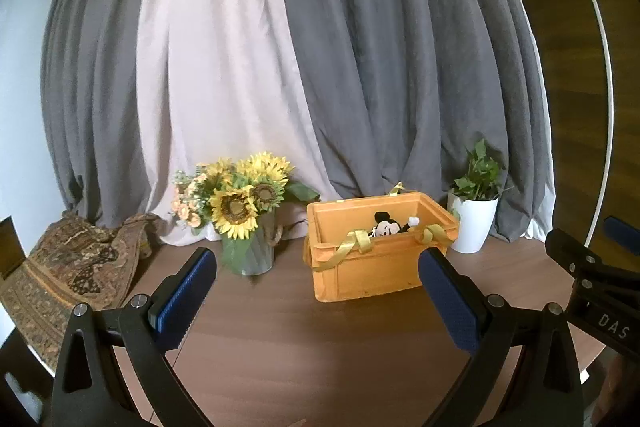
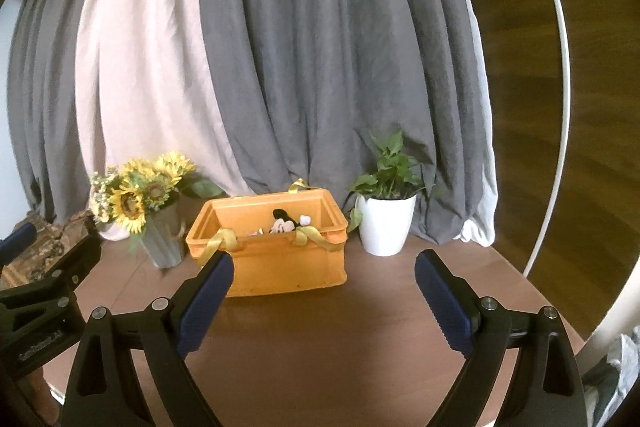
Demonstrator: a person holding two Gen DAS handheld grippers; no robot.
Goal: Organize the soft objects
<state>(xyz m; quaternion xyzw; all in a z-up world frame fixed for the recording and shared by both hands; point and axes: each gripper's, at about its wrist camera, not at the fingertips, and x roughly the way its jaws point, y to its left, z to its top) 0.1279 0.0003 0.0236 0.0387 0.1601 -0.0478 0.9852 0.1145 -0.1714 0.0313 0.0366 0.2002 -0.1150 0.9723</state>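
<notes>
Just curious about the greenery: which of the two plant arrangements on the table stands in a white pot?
The leafy green plant, right of the orange crate. The sunflower bouquet on the crate's left sits in a grey ribbed vase instead.

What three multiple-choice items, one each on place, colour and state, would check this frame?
1. Where is the plush mouse toy?
A. inside the orange crate
B. on the bare table
C. in the left gripper

2. What colour is the pot of the green plant?
A. black
B. white
C. orange

3. How do the jaws of the left gripper and right gripper stand?
A. both shut on cloth
B. one shut
C. both wide apart, empty

Key: 1 A, its head peeks over the crate's rim. 2 B, the pot beside the crate is plain white. 3 C, bare table shows between each pair of jaws.
</notes>
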